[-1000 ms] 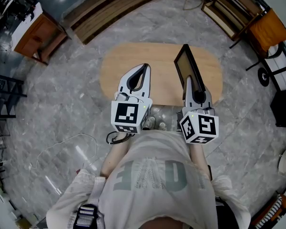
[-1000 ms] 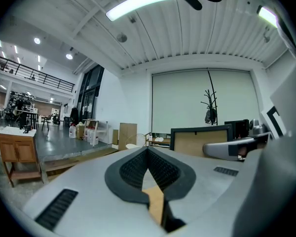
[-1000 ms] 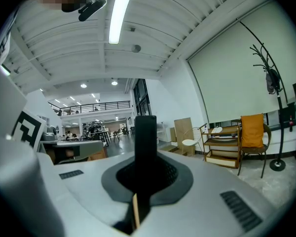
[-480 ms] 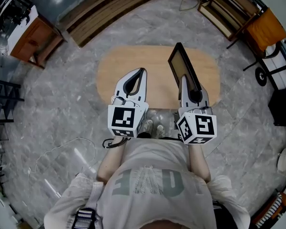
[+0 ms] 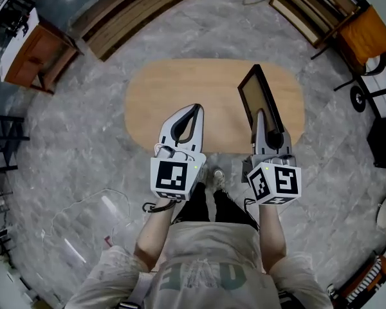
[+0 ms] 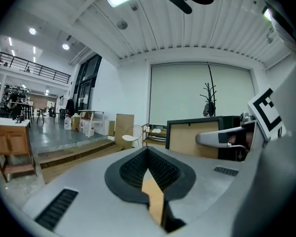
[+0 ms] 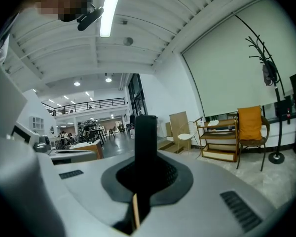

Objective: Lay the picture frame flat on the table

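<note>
The picture frame (image 5: 254, 90), black-rimmed with a brown board face, stands upright on edge over the right part of the oval wooden table (image 5: 161, 89). My right gripper (image 5: 260, 113) is shut on its near edge; in the right gripper view the frame (image 7: 146, 137) rises as a dark bar between the jaws. My left gripper (image 5: 195, 108) hovers over the table's near middle, shut, with nothing in it. From the left gripper view the frame (image 6: 187, 141) shows to the right of that gripper (image 6: 148, 151), and the right gripper (image 6: 209, 138) is clamped on it.
A marble floor surrounds the table. A wooden cabinet (image 5: 32, 53) stands at the far left, wooden steps (image 5: 135, 11) at the back, and a shelf (image 5: 302, 5) and an orange chair (image 5: 367, 28) at the back right. The person's feet (image 5: 215, 176) are at the table's near edge.
Both grippers have sunk and drawn a little toward the table's near edge. The frame has come along, still upright in the right gripper.
</note>
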{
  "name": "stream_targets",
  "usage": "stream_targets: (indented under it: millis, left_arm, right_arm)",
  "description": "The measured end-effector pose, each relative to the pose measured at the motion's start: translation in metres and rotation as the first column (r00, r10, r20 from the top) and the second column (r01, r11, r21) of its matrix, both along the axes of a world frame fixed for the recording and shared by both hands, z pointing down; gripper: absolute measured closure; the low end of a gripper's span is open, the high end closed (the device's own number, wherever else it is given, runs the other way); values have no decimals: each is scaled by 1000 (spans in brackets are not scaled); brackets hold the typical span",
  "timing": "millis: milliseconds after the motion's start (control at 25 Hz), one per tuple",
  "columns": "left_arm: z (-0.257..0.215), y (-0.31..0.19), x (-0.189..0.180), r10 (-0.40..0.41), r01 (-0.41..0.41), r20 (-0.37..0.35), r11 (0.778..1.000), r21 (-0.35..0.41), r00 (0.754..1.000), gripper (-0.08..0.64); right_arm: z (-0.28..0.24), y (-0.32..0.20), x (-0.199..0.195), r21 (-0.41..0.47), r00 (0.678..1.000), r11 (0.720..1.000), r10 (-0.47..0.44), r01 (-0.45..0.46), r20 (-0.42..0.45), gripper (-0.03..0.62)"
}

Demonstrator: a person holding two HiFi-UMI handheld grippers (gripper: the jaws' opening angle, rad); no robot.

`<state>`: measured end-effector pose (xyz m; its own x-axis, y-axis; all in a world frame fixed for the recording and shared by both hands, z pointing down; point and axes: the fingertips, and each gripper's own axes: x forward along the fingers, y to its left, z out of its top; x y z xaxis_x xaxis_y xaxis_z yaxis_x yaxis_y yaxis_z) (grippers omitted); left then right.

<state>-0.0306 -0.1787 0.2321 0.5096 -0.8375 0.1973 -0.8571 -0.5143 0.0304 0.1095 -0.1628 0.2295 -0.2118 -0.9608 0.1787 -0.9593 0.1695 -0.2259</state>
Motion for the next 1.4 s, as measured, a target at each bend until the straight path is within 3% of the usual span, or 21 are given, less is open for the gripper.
stream_targets:
  millis: [520,1400]
  left_arm:
    - [107,-31,-6,-65,64,-29,997,-32,997,552]
    - [264,-2,-6,-110,104,-22,977,-185,994,552]
  right_arm:
    - [103,-27,-10,-50,1000,998,-25,24,-4,577]
    - [273,16,-16,-255,1000,967,-9,14,20,577]
